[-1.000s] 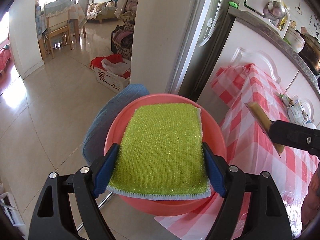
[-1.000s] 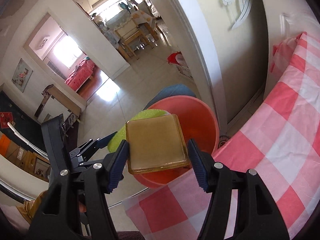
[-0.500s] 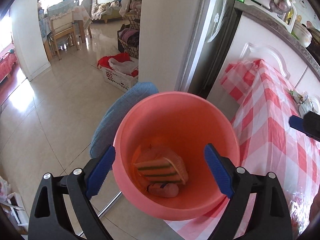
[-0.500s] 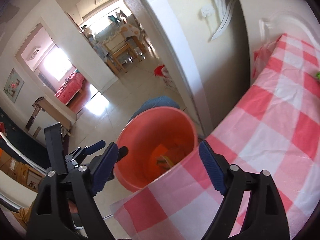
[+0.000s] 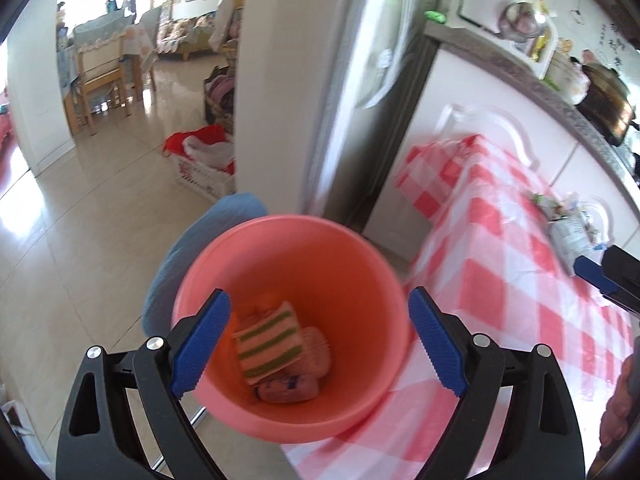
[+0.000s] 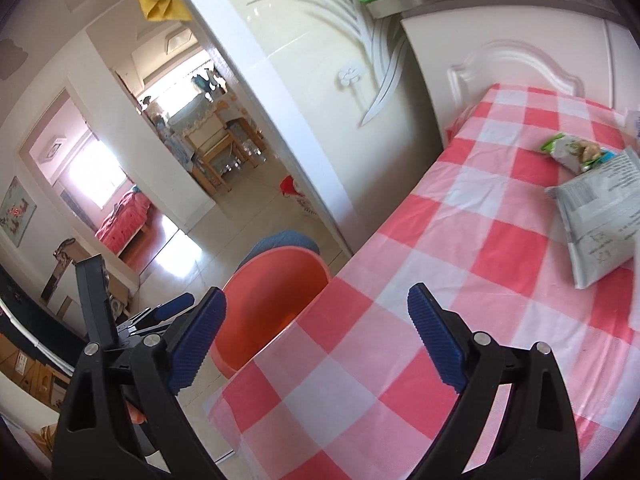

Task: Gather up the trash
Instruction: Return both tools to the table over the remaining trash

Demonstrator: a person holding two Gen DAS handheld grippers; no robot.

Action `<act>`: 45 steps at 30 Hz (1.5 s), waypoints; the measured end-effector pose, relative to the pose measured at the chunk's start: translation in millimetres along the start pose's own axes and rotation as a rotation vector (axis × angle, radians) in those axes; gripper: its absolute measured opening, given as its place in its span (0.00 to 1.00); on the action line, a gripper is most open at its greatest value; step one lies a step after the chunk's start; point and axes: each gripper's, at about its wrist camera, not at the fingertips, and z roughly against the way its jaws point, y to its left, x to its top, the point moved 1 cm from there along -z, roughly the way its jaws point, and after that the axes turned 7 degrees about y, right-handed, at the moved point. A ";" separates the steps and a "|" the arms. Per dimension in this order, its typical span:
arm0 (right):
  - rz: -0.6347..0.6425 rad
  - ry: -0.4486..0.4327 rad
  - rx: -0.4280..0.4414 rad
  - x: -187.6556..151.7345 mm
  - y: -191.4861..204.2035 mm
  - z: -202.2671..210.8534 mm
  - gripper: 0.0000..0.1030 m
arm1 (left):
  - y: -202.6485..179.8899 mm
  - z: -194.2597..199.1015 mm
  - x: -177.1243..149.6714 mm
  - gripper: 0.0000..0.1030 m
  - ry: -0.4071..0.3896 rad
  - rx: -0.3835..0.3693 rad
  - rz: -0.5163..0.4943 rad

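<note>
A pink bin (image 5: 280,224) stands on the floor against the corner of the checked table (image 6: 480,260). In its bottom lie a green-striped sponge (image 5: 268,344) and other scraps. My left gripper (image 5: 318,344) hovers open over the bin mouth, with nothing between its pads. My right gripper (image 6: 316,340) is over the table corner beside the bin (image 6: 272,280); its jaws are opening and hold nothing. Farther along the cloth lie a grey printed wrapper (image 6: 600,220) and a green-white snack packet (image 6: 572,150).
A blue cushion (image 5: 192,256) sits behind the bin. A white fridge door (image 6: 320,100) and a cabinet (image 6: 500,60) border the table. A laundry basket (image 5: 204,172) stands on the tiled floor. Pots crowd the counter (image 5: 600,96).
The green pad left my left jaws and the brown sponge left my right jaws; both gripper jaws widened. My right gripper swung right, from above the bin to over the table.
</note>
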 end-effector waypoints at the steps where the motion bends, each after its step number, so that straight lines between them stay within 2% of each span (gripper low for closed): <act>1: -0.004 -0.012 -0.002 0.2 -3.0 4.5 0.90 | -6.2 1.3 0.9 0.87 -0.002 -0.016 -0.008; 9: -0.066 -0.097 -0.004 -3.5 -29.3 38.6 0.90 | -56.1 2.6 8.4 0.87 -0.007 -0.096 -0.070; 17: -0.130 -0.195 -0.016 -7.1 -64.8 79.4 0.90 | -102.0 1.8 11.9 0.87 0.008 -0.128 -0.139; 30: -0.295 -0.374 -0.082 -19.1 -154.7 158.8 0.90 | -191.6 3.8 30.0 0.87 0.006 -0.208 -0.265; 35: -0.355 -0.426 -0.155 -29.4 -193.6 183.4 0.90 | -248.4 3.0 57.7 0.87 0.007 -0.312 -0.307; 39: -0.411 -0.455 -0.186 -39.6 -223.0 197.3 0.90 | -307.0 -9.3 85.5 0.87 0.044 -0.408 -0.329; 43: -0.469 -0.485 -0.177 -51.4 -248.5 209.5 0.90 | -373.4 -32.2 107.4 0.87 0.073 -0.436 -0.347; 45: -0.481 -0.496 -0.181 -56.3 -256.9 214.0 0.90 | -409.6 -52.2 118.3 0.87 0.103 -0.421 -0.358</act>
